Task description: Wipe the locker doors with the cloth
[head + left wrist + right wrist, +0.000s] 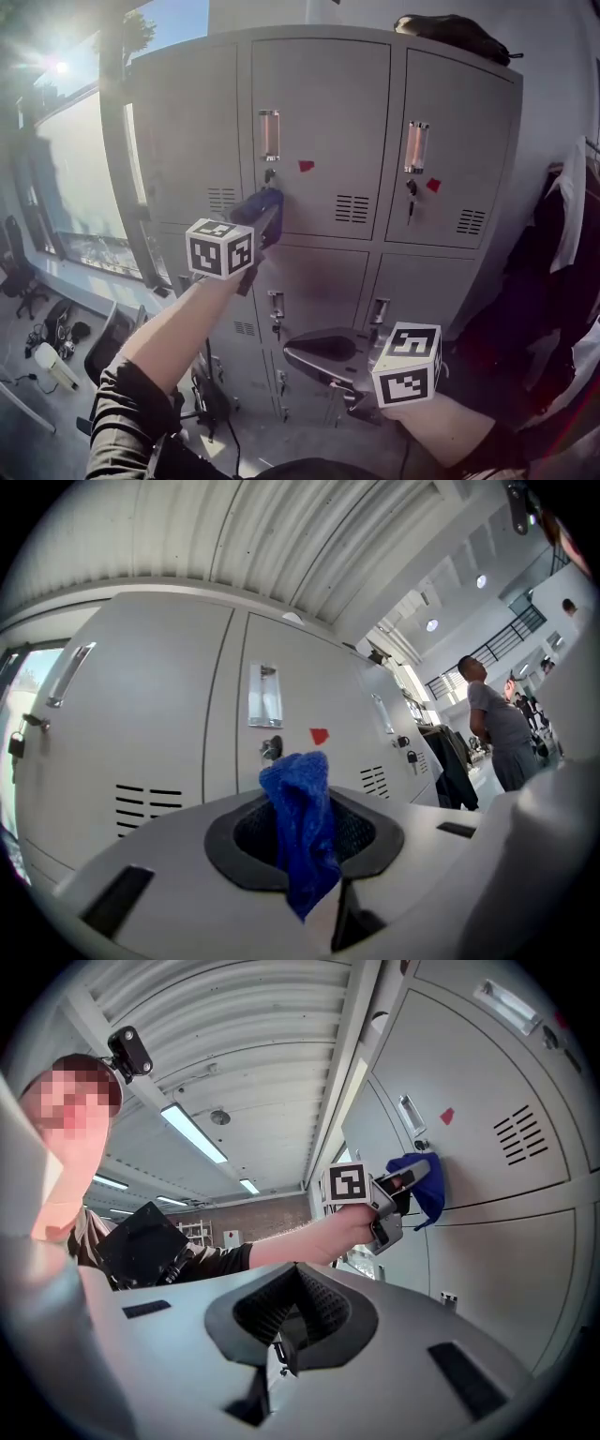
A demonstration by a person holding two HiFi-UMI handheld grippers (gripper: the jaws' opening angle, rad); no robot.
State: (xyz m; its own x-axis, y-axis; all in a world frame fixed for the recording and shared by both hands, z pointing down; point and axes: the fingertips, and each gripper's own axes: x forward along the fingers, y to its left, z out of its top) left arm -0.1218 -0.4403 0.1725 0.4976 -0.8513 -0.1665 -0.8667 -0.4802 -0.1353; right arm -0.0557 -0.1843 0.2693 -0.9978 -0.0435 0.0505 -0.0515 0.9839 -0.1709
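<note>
At the upper middle locker door [328, 112], the left gripper [265, 223] is clenched on the blue cloth [253, 204], with a tuft projecting so that fabric meets the panel. The lock [269, 174], at 12 o'clock of the cloth, obstructs an upward stroke. The right gripper [298, 352], at 5 o'clock, is closed on nothing and clear of the wiping path.

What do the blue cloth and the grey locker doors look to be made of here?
Blue cloth: probably a soft knitted or microfibre textile; its surface looks nubby and it folds limply.
Grey locker doors: painted sheet metal, it seems, with a smooth semi-matt finish; the punched vent slots and crisp folded edges suggest it.
</note>
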